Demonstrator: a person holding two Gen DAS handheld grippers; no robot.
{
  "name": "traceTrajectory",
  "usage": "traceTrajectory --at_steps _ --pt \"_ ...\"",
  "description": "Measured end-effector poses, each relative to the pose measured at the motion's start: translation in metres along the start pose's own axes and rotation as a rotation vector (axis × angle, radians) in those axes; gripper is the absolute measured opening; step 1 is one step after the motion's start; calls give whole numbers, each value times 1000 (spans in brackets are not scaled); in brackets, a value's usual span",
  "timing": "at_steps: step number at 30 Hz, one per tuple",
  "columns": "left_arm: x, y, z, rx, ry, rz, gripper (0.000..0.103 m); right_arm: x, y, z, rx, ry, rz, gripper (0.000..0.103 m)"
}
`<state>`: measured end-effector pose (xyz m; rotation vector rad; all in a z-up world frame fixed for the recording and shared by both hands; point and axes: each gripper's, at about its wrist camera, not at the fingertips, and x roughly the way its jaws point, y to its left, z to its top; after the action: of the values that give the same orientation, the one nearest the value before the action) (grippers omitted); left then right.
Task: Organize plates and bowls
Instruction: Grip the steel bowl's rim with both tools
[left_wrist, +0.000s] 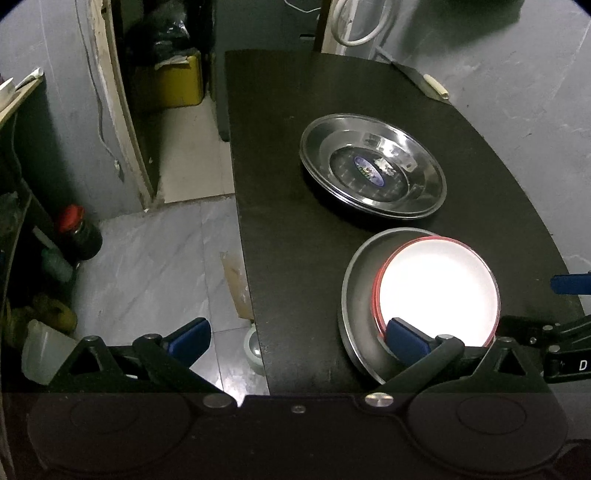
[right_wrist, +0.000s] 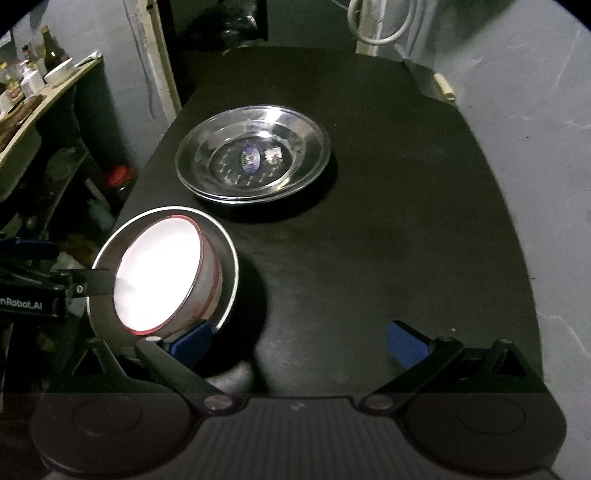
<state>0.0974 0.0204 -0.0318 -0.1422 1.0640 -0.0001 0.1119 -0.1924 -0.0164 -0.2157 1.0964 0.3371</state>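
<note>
A stack of shiny steel plates with a blue sticker sits mid-table; it also shows in the right wrist view. Nearer, a white bowl with a red rim sits inside a grey steel bowl; both show in the right wrist view, white bowl, grey bowl. My left gripper is open, its right finger over the nested bowls' near edge. My right gripper is open, its left finger beside the grey bowl's near rim.
The black table has its left edge by a tiled floor. A red-lidded jar and clutter stand on the floor at left. A yellow box is in the doorway. A grey wall runs along the right.
</note>
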Motion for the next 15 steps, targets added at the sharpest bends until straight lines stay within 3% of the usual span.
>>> traceTrajectory --at_steps 15 --pt "14 -1 -4 -22 65 51 100 15 -3 10 -61 18 63 103"
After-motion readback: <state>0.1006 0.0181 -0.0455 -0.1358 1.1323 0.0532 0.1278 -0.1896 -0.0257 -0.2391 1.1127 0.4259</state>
